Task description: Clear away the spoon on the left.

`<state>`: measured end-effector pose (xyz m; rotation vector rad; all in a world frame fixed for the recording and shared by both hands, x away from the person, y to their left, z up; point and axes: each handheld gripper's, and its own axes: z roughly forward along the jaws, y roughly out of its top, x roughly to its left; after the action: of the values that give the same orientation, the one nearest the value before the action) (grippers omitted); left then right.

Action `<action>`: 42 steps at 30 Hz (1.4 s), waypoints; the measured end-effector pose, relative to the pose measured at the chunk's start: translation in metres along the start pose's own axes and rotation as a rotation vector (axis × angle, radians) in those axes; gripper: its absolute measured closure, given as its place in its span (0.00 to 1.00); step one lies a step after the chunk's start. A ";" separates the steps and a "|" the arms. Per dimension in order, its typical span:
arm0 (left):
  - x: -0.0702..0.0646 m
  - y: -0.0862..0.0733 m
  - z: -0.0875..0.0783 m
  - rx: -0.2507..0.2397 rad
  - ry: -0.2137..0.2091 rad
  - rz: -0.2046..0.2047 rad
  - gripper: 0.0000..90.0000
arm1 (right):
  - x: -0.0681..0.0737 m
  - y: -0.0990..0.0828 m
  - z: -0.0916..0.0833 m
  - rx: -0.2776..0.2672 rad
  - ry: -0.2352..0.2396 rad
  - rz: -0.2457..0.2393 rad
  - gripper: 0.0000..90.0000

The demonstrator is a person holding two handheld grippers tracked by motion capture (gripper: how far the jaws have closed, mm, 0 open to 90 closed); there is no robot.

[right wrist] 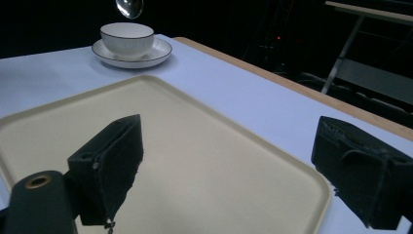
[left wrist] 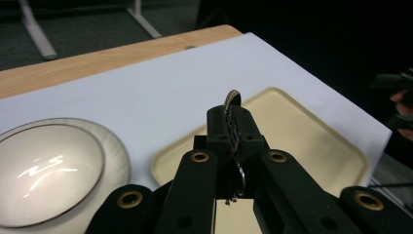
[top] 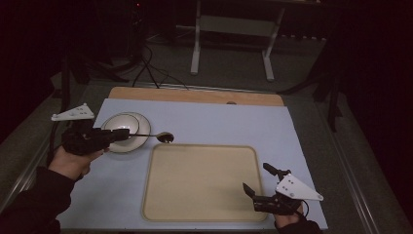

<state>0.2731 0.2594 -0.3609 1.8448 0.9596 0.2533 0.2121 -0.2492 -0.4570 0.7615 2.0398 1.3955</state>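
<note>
Clamping spoon [top: 158, 135] in left gripper [top: 130, 134], w/ bowl end past tips.

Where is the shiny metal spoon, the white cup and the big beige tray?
shiny metal spoon [top: 165, 136], high view, its bowl.
white cup [right wrist: 127, 38], right gripper view, its side.
big beige tray [top: 199, 183], high view, bare middle.

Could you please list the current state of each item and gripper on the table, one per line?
spoon: clamped by its handle in the left gripper, held off the table, bowl end near the tray's far left corner.
left gripper: shut on the spoon.
right gripper: open, holding nothing, by the tray's right edge.
bowl: upright on its saucer, looks empty.
saucer: flat on the mat, under the bowl.
tray: flat on the mat, empty.
</note>
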 end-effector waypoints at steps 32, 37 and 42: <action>-0.042 0.012 0.034 0.210 -0.200 0.223 0.99 | 0.000 0.000 0.001 -0.005 0.012 -0.001 0.13; -0.046 0.011 0.040 0.245 -0.226 0.240 0.99 | 0.001 0.000 0.001 -0.004 0.012 -0.004 0.13; -0.048 0.008 0.046 0.292 -0.243 0.263 0.99 | 0.001 0.000 0.001 -0.001 0.014 -0.006 0.13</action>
<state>0.2713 0.1926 -0.3651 2.2140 0.6086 0.0449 0.2128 -0.2479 -0.4577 0.7469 2.0499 1.4025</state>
